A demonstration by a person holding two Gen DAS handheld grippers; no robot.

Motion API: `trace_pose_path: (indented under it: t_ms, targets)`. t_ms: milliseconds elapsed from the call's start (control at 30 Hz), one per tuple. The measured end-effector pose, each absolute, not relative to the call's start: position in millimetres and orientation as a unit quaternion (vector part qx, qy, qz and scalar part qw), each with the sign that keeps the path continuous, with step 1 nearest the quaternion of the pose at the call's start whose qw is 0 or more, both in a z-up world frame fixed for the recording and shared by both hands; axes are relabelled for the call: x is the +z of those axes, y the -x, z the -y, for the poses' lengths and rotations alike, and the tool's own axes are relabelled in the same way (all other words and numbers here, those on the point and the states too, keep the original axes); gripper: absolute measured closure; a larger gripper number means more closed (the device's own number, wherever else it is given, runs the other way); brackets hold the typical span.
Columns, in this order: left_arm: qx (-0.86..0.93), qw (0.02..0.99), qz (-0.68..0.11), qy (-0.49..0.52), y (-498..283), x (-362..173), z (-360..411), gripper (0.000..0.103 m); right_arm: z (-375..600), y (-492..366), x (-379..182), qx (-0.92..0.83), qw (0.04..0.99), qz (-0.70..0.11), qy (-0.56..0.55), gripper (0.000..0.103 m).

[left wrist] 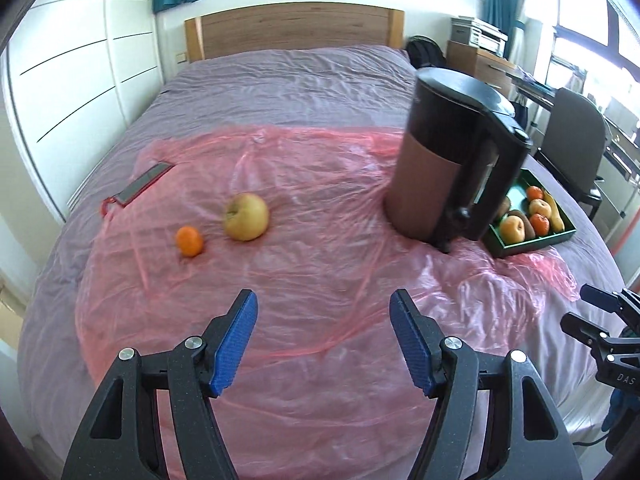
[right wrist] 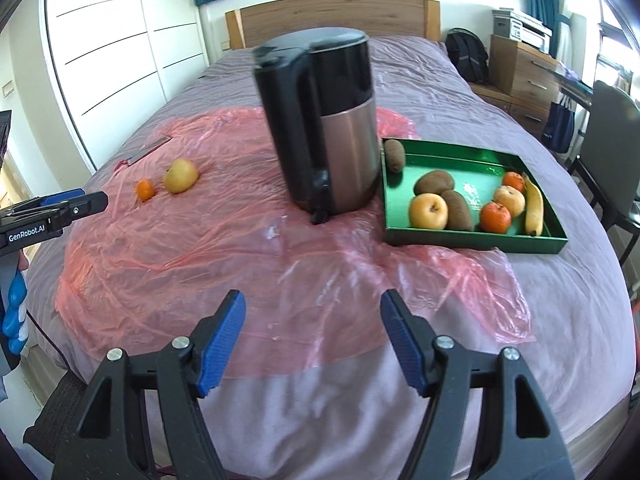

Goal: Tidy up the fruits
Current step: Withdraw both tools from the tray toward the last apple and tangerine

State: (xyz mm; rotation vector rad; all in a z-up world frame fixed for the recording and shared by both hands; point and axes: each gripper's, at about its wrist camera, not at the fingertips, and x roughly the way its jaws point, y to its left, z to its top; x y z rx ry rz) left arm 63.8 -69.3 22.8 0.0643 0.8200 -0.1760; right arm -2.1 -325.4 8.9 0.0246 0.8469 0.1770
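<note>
1. Left gripper (left wrist: 323,308): jaws spread, nothing between them, hovering over the pink plastic sheet (left wrist: 312,280) near the foot edge of the bed (left wrist: 280,76).
2. Right gripper (right wrist: 312,312): jaws spread, empty, over the foot edge of the bed where the sheet ends.
3. Loose fruit on the sheet, toward the left edge of the bed: yellow-green apple (left wrist: 245,217) and a small mandarin (left wrist: 189,241) just beside it, on its near-left, not touching.
4. Green tray (right wrist: 476,240) sits by the right edge of the bed, partly on the sheet. In it: a yellow apple (right wrist: 428,211), three brown kiwis (one (right wrist: 434,182) mid-tray, one (right wrist: 457,210) touching the yellow apple, one (right wrist: 395,155) at the far-left corner), two mandarins (right wrist: 495,217), a peach-coloured fruit (right wrist: 509,200), a banana (right wrist: 534,206) along the right wall.
5. Black and copper kettle (right wrist: 328,128) stands upright on the sheet, just left of the tray, between it and the loose fruit.
6. Flat dark phone-like item (left wrist: 146,182) lies at the far-left corner of the sheet.
7. Wooden headboard (left wrist: 294,30) at the far end of the bed.
</note>
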Motion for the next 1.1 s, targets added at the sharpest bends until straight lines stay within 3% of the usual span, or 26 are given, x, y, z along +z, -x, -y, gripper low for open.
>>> trace_pose_path:
  t_ms: [733,1100]
  targets:
    - [0.052,0.902,-0.426,0.045,-83,-32,-115,0.040,198,-43,-6,0.162,0.879,-0.443,0.072,0.000]
    - [0.027,0.894,-0.443,0.058,-127,-59,-121,0.040,128,-108,-25,0.219,0.863,-0.444,0.100,0.000]
